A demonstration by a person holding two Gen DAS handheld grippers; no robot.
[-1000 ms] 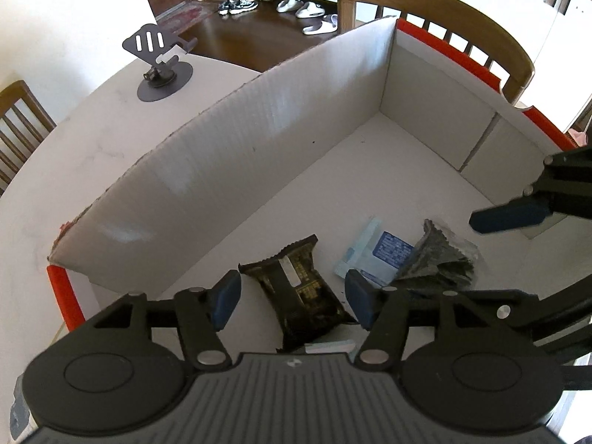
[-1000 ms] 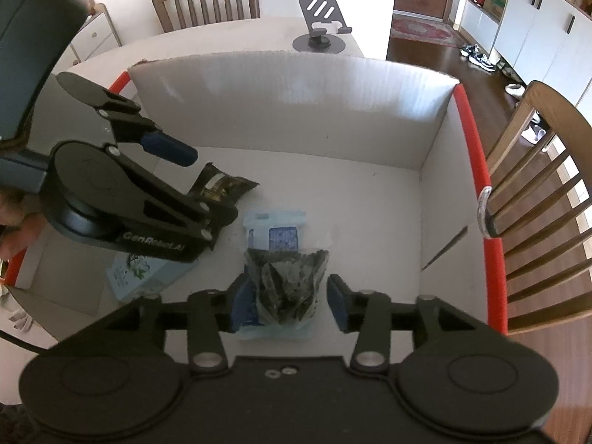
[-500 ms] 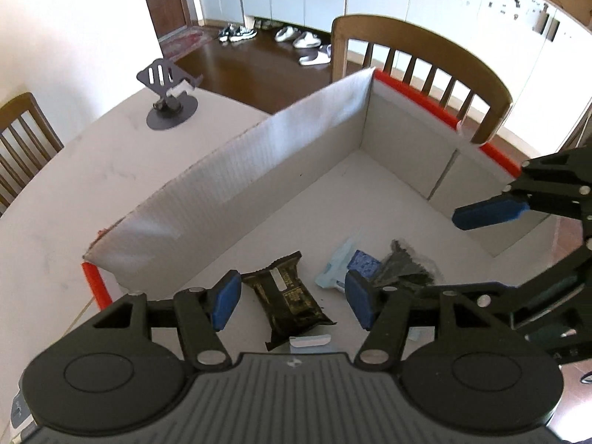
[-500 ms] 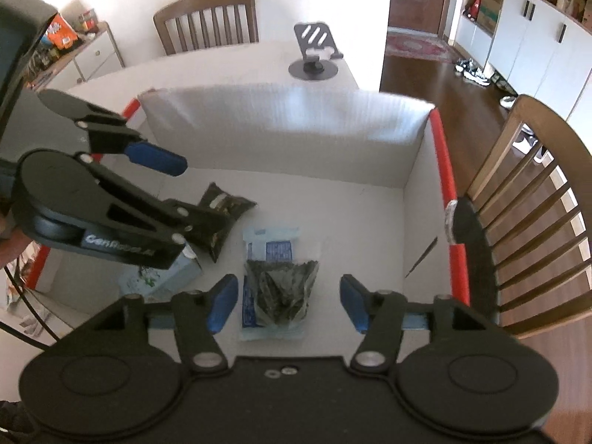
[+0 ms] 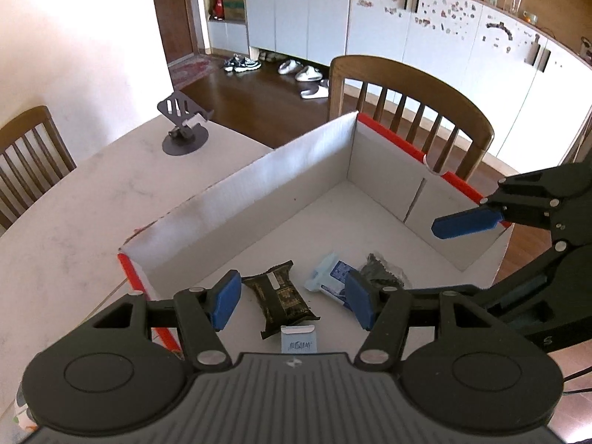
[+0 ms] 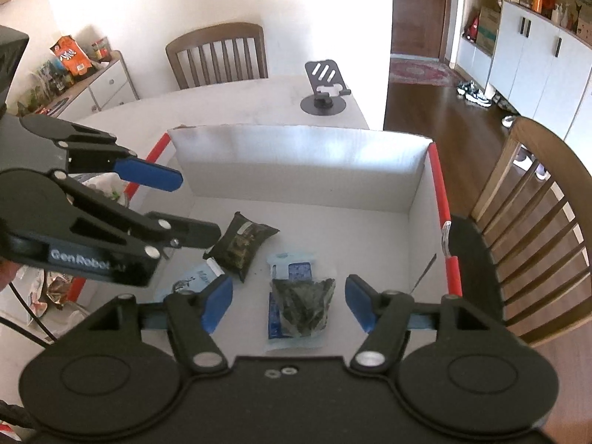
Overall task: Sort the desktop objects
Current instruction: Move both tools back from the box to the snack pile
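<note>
Packets in cardboard box (image 6: 296,155): four counted.
Two dark packets (image 6: 242,244) (image 6: 303,305), two pale blue (image 6: 288,262) (image 5: 299,341); both grippers' (image 5: 292,299) (image 6: 288,303) fingers apart, empty, right's just widening.

White box (image 5: 296,181) red-edged; dark packet (image 5: 281,296); blue pads (image 6: 218,303).

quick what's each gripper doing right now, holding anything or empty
Left gripper: open, empty, above the dark snack packet in the box.
Right gripper: jaws have just been opening; empty, above the clear bag of dark bits.
</note>
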